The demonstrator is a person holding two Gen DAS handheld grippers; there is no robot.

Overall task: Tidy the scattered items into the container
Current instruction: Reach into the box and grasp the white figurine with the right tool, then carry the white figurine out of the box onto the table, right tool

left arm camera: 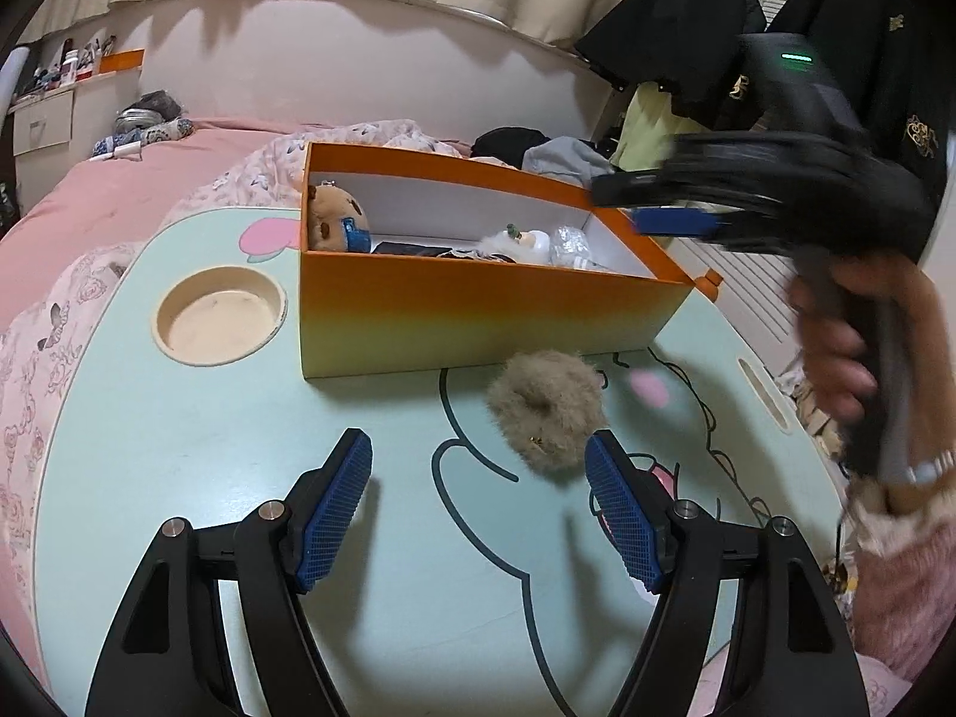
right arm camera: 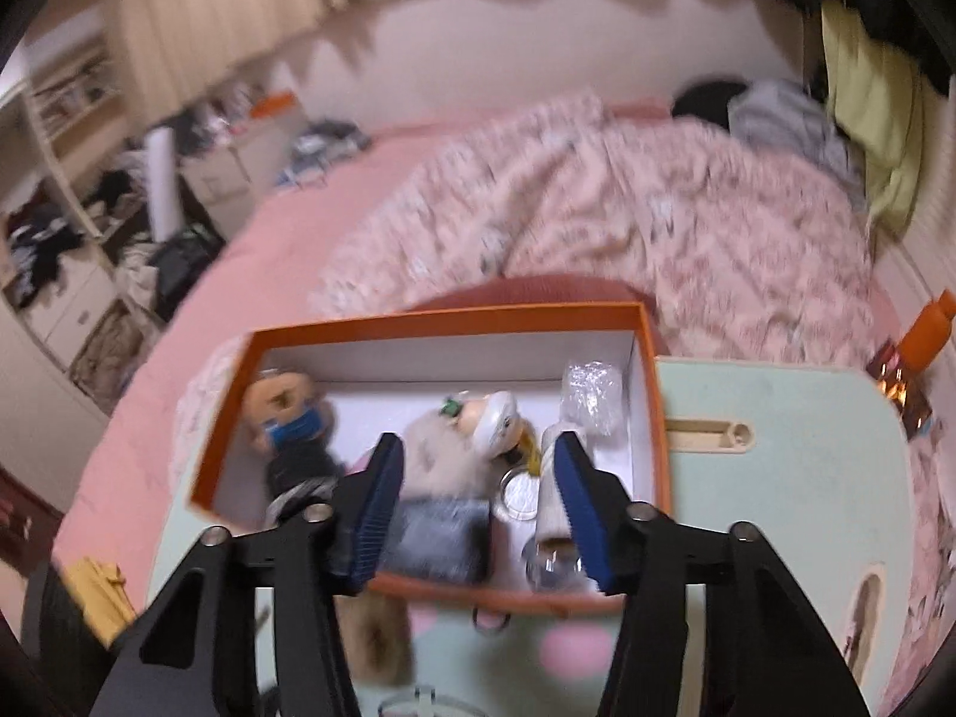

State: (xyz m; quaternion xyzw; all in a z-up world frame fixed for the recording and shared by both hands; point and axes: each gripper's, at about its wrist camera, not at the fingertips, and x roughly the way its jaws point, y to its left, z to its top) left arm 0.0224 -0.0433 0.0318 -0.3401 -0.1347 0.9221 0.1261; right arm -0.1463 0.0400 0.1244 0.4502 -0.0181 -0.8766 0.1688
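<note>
My left tongs (left arm camera: 478,508) stand open over the pale green surface (left arm camera: 179,448), low and near, with nothing between the 2 blue pads (left arm camera: 334,514). Just beyond them, toward the right pad, the fluffy brown scrunchie (left arm camera: 547,412) lies on the surface, apart from both pads and just in front of the near wall of the orange box (left arm camera: 478,310). A round recess (left arm camera: 221,313) is sunk into the surface to the left of the box.

My right tongs (right arm camera: 472,502) hang above the box (right arm camera: 442,316), blurred in both views. Their pads stand part-way apart with nothing gripped between them, so they are open and empty. In the left view my right hand (left arm camera: 836,352) holds them high at the right, over the box's right end.

Inside the box, a brown plush toy with a blue patch (right arm camera: 287,412) lies at the left end. A pale furry figure with a white head (right arm camera: 472,424) sits in the middle, and a crinkled clear wrapper (right arm camera: 588,394) rests against the right wall. A dark flat item (right arm camera: 442,538) lies by the near wall, with clear round pieces (right arm camera: 526,496) to its right, too blurred to name.

Behind the surface is a bed with a pink floral quilt (right arm camera: 657,227).
</note>
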